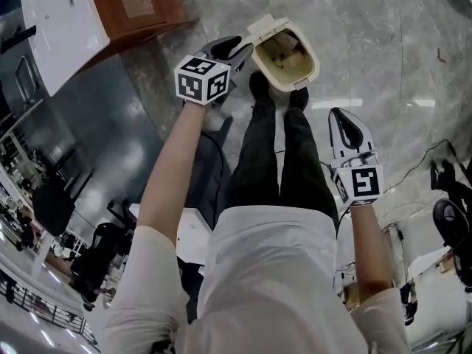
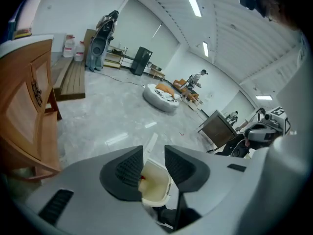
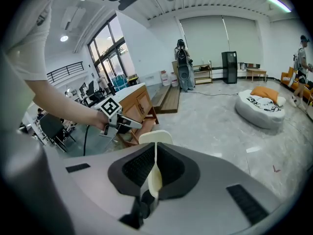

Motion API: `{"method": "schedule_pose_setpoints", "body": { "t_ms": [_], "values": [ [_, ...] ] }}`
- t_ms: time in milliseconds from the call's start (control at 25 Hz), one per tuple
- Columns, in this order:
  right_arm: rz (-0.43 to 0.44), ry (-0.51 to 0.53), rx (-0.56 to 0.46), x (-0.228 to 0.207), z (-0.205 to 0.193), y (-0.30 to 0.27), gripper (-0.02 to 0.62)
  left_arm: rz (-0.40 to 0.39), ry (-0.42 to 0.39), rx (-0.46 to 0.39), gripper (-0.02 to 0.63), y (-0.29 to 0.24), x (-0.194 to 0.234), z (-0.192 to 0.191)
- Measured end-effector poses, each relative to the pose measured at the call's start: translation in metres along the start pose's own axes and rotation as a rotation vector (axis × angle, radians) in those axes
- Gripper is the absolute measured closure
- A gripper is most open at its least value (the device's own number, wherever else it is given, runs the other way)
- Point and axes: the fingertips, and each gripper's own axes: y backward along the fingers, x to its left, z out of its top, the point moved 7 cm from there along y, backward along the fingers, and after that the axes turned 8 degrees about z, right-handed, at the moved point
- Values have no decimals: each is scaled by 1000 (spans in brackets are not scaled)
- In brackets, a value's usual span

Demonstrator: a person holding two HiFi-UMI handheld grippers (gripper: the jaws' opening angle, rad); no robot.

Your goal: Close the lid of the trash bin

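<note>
Far left, head view: wooden cabinet [image 1: 136, 6] standing on the grey marble floor [image 1: 383, 50], well apart from the bin.

Left hand-held gripper [image 1: 240, 50]: arm stretched forward and down, tips just beside the bin's left rim; can't tell whether they touch it. In its own view, the left hand-held gripper [image 2: 154, 163] has its jaws clearly apart with nothing clamped. The open mouth of the bin shows in the gap, beyond the pads.

Trash bin [image 1: 284, 57]: cream, small, on the floor directly ahead of the person's shoes [image 1: 258, 87], toes almost against it. Lid [image 1: 269, 26] is hinged up at the far-left edge, not down; the interior is exposed. The same bin [image 2: 155, 185] sits low in the left gripper view.

Right hand-held gripper [image 1: 341, 116]: held by the person's right leg, near the bin but clear of it, pointing forward. In its own view, the right hand-held gripper [image 3: 155, 165] has its jaws drawn together, leaving only a thin slit and gripping nothing. The cream lid [image 3: 156, 137] shows past the tips.

Right gripper view, further back: a round floor cushion [image 3: 259, 109] across the room.
</note>
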Motion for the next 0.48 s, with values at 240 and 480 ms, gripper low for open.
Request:
{"method": "schedule_pose_setpoints", "body": {
  "t_ms": [240,480],
  "values": [
    [-4,-28,4,1,-17,-7,561,-24,71,64,445,-28,19,-17],
    [-14,-50,12,0,-32,-6,561,-28,58,88,434,-37,16,-34]
  ]
}}
